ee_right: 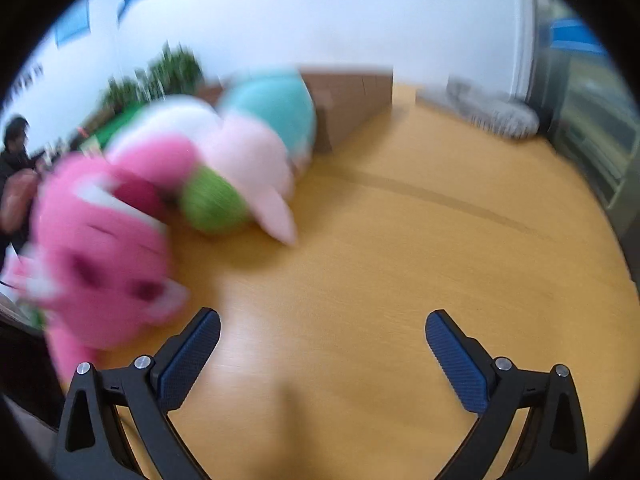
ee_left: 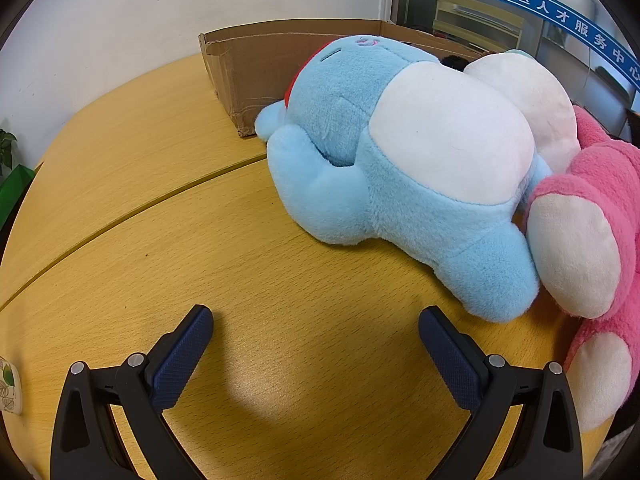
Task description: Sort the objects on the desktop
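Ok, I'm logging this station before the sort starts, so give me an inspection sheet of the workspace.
Surface: wooden table, seam running across it.
Job's things: blue plush lying on the table, touching the pink plush; a pale plush behind them; open cardboard box behind the blue plush.
Clutter: a leaf-patterned item at the left edge, cut off.
Grippers: left gripper open and holding nothing; right gripper open and holding nothing.
Cables: nothing seen.
Surroundings: white wall, potted plant, a bystander; right view blurred.
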Motion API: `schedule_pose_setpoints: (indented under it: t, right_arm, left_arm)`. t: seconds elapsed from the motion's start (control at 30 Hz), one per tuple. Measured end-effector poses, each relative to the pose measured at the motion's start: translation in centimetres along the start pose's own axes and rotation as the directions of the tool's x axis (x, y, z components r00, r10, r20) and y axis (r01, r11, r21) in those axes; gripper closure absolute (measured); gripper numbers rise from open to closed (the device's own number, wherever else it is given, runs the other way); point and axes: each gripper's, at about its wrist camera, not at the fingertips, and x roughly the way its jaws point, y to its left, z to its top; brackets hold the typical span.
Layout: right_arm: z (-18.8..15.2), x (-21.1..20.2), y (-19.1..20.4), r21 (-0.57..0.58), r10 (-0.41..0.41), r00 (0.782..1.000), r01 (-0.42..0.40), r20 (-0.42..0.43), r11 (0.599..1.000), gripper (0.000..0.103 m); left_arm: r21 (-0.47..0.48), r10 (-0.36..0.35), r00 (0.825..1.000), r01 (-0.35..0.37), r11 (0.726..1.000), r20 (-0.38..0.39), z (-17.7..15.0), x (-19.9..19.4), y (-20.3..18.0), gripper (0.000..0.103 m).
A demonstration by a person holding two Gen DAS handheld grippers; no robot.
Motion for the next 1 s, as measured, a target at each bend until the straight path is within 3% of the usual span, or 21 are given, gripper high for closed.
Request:
schedule_pose_setpoints:
  t: [0.13, 0.23, 0.43, 0.57, 0.63, 0.83, 1.0]
  right_arm:
    - [1.0, -4.9, 5.0, 0.004, 0.062, 0.987, -0.063, 0.146, 0.998, 0.0]
    - [1.3, -4.7, 9.2, -0.059, 0.101, 0.976, -0.091, 0.194, 0.994, 0.0]
    - [1.3, 0.7, 14.0, -0.014, 0.13, 0.979, -0.129, 0.154, 0.992, 0.0]
    - [1.5, 3.0, 15.4, -0.007, 0.058, 0.994, -0.058, 0.097, 0.998, 0.0]
    - [1.6, 3.3, 15.1, 0.032, 0.079, 0.994, -0.082, 0.08, 0.996, 0.0]
    - [2.3, 4.6, 15.0, 0.059, 0.092, 0.995, -0.095, 0.044, 0.994, 0.0]
    - [3.2, 6.2, 16.3, 0.022, 0.117, 0.992, -0.118, 0.038, 0.993, 0.0]
  left_arm:
    - [0.0, 0.0, 1.0, 0.0, 1.0, 0.0, -0.1, -0.1, 0.0, 0.0]
    - [0.0, 0.0, 1.0, 0.0, 1.0, 0.0, -0.2, -0.1, -0.1, 0.0]
    - [-0.007, 0.004, 1.0, -0.004, 1.0, -0.001, -0.2, -0.1, -0.2, 0.0]
    - [-0.053, 0.041, 0.999, -0.042, 0.998, -0.002, 0.0, 0.0, -0.5, 0.0]
    - [-0.085, 0.062, 0.998, -0.061, 0.995, 0.008, -0.5, -0.6, -1.0, 0.0]
    - [-0.188, 0.077, 0.984, -0.046, 0.981, 0.16, -2.9, -7.3, -4.5, 0.0]
    - [-0.177, 0.008, 0.969, 0.038, 0.983, 0.248, -3.2, -10.3, -9.2, 0.0]
